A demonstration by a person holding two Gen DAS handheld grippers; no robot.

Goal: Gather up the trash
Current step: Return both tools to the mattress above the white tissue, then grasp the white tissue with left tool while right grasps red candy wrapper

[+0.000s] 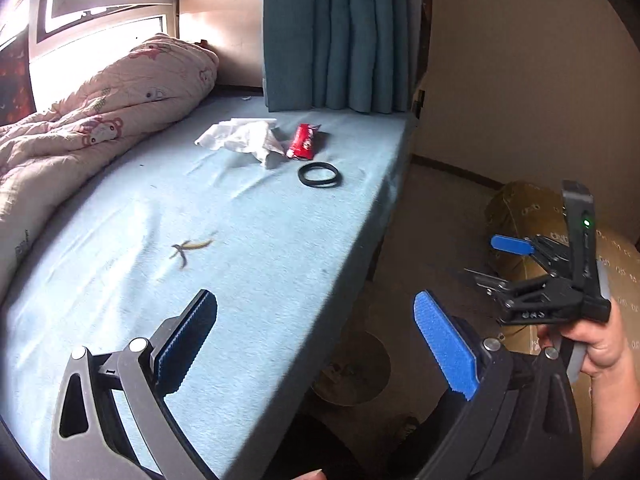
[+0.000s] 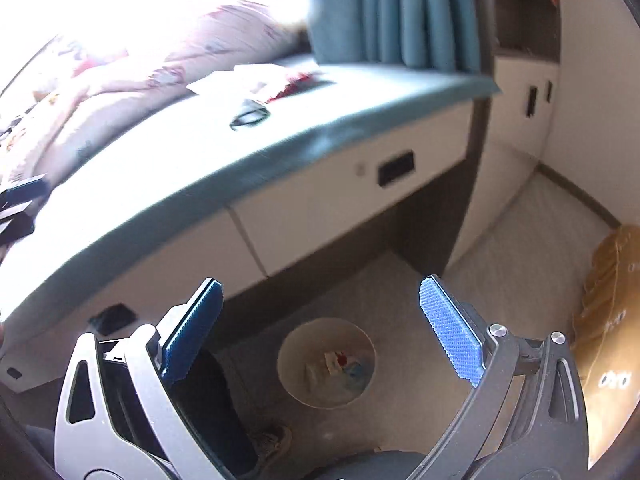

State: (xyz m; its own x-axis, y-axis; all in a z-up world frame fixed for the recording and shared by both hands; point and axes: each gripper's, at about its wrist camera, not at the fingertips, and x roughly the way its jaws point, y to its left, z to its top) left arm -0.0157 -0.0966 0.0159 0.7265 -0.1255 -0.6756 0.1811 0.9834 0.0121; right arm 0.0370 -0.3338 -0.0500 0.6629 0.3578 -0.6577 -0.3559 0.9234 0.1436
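On the light blue bed (image 1: 248, 240) lie a crumpled white tissue (image 1: 240, 138), a red snack wrapper (image 1: 303, 142), a black ring (image 1: 320, 175) and a banana peel (image 1: 191, 249). My left gripper (image 1: 316, 340) is open and empty over the bed's near edge. My right gripper (image 2: 320, 328) is open and empty above the floor, over a round white trash bin (image 2: 326, 362) that holds some scraps. The right gripper also shows in the left wrist view (image 1: 520, 264). The tissue (image 2: 236, 80), wrapper (image 2: 292, 82) and ring (image 2: 250, 116) show blurred in the right wrist view.
A pink quilt (image 1: 92, 120) is bunched at the bed's far left. A teal curtain (image 1: 340, 36) hangs at the bed's head. White drawers (image 2: 320, 204) sit under the bed. A brown cardboard box (image 2: 608, 320) stands on the floor at right. The bin also shows below the bed edge (image 1: 352, 368).
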